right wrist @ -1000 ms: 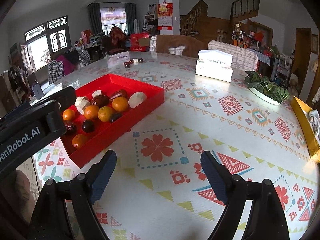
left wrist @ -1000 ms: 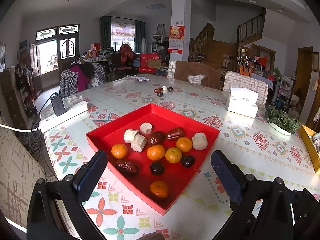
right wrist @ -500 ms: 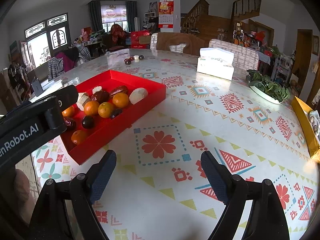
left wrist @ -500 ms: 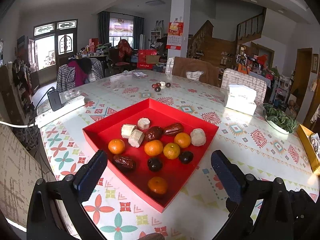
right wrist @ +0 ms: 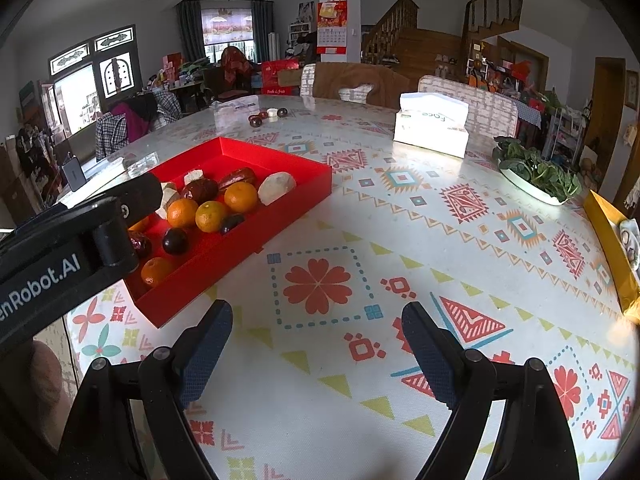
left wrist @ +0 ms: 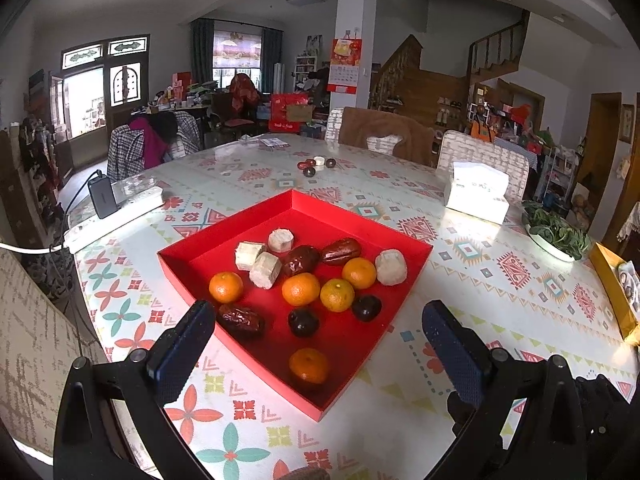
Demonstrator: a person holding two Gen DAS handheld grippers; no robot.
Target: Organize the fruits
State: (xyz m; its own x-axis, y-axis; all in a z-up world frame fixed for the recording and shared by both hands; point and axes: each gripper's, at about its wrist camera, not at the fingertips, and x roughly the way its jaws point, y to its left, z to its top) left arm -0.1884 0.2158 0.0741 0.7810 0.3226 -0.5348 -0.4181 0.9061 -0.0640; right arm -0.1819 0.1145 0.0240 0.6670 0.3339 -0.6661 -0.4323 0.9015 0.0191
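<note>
A red tray (left wrist: 224, 236) on the patterned table holds several oranges, the nearest orange (left wrist: 309, 365) at its front corner, red dates such as one date (left wrist: 241, 321), dark plums (left wrist: 303, 322) and pale cake pieces (left wrist: 264, 270). My left gripper (left wrist: 314, 330) is open and empty, hovering above the tray's near corner. The tray also shows in the right wrist view (right wrist: 304, 188), at left. My right gripper (right wrist: 318, 330) is open and empty over bare table right of the tray. The left gripper's body (right wrist: 72, 236) covers part of the tray there.
A few loose dates and a white piece (left wrist: 316, 164) lie far across the table. A tissue box (right wrist: 432, 128), a dish of greens (right wrist: 536, 176) and a yellow tray (right wrist: 612, 240) stand to the right. A power strip with charger (left wrist: 112, 208) lies at left.
Both grippers have drifted slightly; the tray sits a little more left and farther in the left wrist view. Jaws unchanged, nothing picked up.
</note>
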